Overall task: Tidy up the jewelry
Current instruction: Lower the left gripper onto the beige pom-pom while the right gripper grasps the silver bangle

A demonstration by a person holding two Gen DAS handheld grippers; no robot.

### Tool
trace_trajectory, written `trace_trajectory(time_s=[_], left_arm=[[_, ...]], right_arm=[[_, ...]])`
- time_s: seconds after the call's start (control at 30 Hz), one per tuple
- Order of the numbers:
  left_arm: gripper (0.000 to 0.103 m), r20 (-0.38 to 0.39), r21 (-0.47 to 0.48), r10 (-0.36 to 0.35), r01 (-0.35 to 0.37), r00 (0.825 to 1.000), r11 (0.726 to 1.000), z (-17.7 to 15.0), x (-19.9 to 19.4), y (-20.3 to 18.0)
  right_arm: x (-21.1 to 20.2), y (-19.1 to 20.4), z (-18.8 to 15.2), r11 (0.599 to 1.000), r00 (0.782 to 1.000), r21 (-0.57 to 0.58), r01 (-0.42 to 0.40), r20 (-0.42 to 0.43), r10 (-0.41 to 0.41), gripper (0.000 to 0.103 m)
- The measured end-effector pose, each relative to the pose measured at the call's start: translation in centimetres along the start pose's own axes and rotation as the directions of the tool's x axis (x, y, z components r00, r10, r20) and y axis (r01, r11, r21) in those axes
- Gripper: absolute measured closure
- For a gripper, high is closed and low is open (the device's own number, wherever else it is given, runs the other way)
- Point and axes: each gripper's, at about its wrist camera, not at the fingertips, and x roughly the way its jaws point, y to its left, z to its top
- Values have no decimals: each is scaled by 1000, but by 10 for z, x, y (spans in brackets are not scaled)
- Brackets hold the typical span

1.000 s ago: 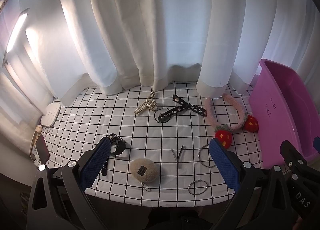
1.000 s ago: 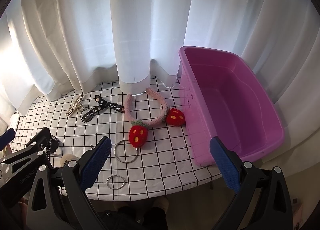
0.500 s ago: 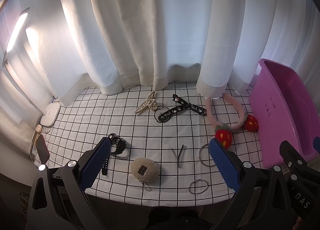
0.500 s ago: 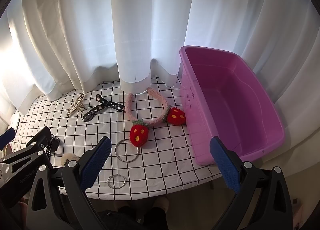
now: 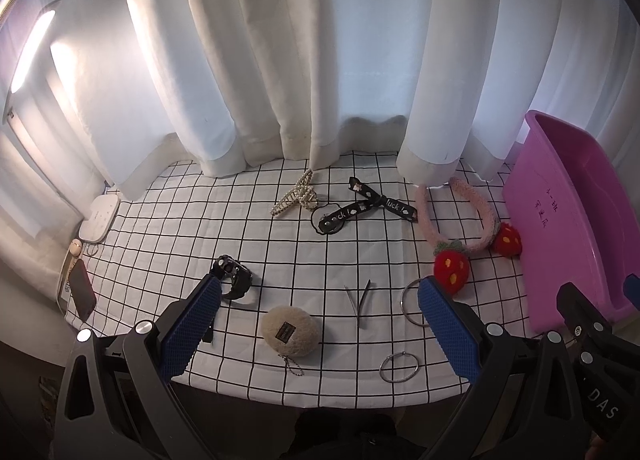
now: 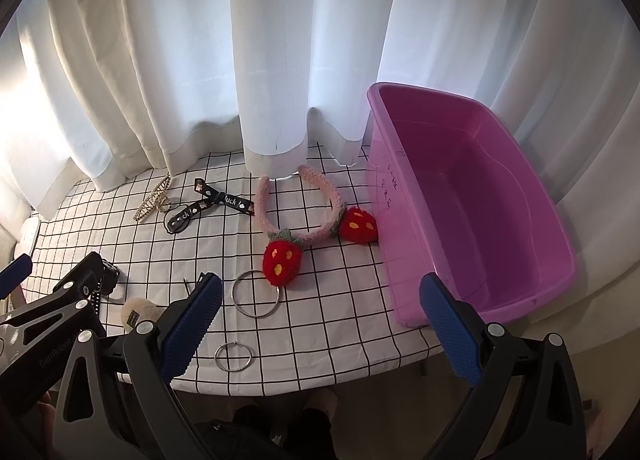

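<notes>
Evidently nothing is picked yet — left gripper (image 5: 318,314) and right gripper (image 6: 320,314) both gape wide, empty, above the near tabletop (image 5: 168,228) edge; jewelry ahead, pink bin (image 6: 472,204) right-forward to receive it.

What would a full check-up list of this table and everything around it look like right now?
Surface: table under a white cloth with black grid lines.
Job's things: strawberry headband, bow, hair claw, watch, fluffy pendant, tweezers, big ring and small ring, all lying on the cloth; pink bin at the right end, nothing seen inside.
Clutter: phone and white pad past the left edge.
Grippers: left gripper and right gripper open, holding nothing, above the near edge.
Cables: nothing seen.
Surroundings: white curtain behind; lamp at left.
</notes>
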Motion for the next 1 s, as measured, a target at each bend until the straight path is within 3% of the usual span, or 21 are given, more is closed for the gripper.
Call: trace_trajectory(time_s=[0.23, 0.37, 0.47, 0.8, 1.0], left_arm=[[6, -78, -40, 4, -7, 997, 999, -19, 34, 25], [6, -129, -76, -44, 34, 991, 997, -41, 64, 47], [6, -173, -89, -37, 22, 984, 996, -62, 89, 61], [6, -235, -109, -43, 18, 971, 994, -105, 149, 86], [6, -232, -63, -61, 47, 971, 997, -108, 165, 73]], right_arm=[[33, 9, -9, 998, 997, -44, -50, -69, 46, 9], [63, 15, -24, 990, 984, -38, -137, -124, 132, 9], [87, 26, -39, 982, 972, -59, -179, -167, 167, 9], [149, 77, -96, 956, 930, -161, -246, -317, 186, 9], [166, 88, -115, 955, 927, -174, -241, -334, 173, 9]])
